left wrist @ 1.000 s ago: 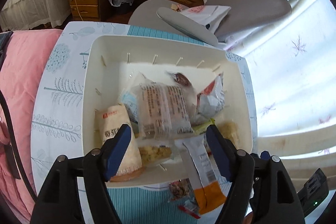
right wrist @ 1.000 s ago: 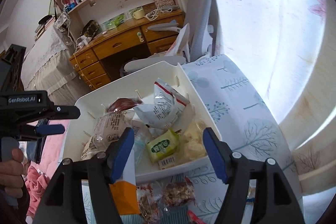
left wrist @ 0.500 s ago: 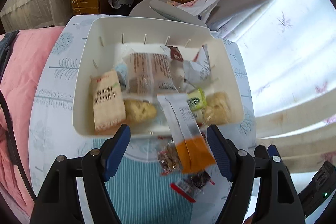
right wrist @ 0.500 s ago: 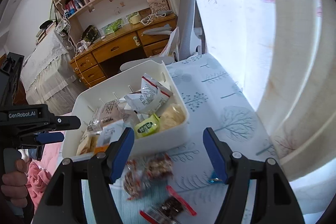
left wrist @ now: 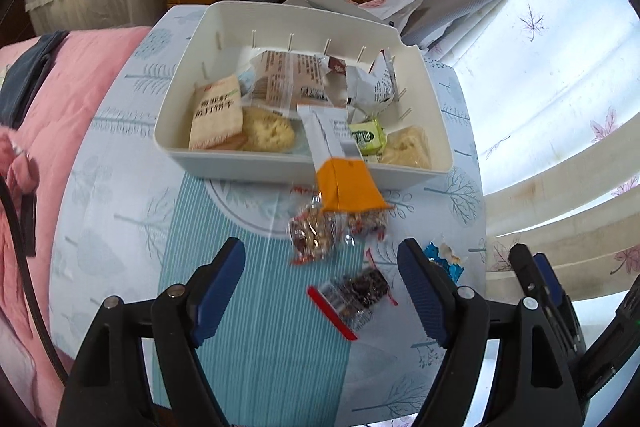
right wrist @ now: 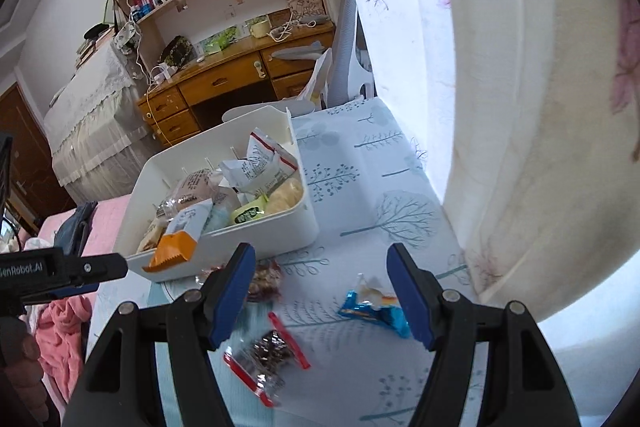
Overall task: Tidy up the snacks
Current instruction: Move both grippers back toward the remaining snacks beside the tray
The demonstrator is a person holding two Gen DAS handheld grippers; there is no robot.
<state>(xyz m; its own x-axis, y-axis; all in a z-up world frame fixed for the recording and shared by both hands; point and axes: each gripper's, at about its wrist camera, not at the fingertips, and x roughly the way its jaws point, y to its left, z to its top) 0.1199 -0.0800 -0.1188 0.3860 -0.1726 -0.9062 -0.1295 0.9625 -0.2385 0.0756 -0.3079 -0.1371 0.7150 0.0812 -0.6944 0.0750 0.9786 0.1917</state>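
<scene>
- Left wrist view: red-edged snack packet point(left wrist: 352, 297) lies on the tablecloth point(left wrist: 248, 307) between the left gripper point(left wrist: 320, 291) jaws, open and empty, just widened.
- Likely light, crinkly, slippery; pinch its sealed edge.
- Right gripper point(right wrist: 320, 291) open, empty.
- Loose near white bin point(left wrist: 280, 171): two nut packets point(left wrist: 316, 233), one blue wrapper point(right wrist: 372, 309).
</scene>
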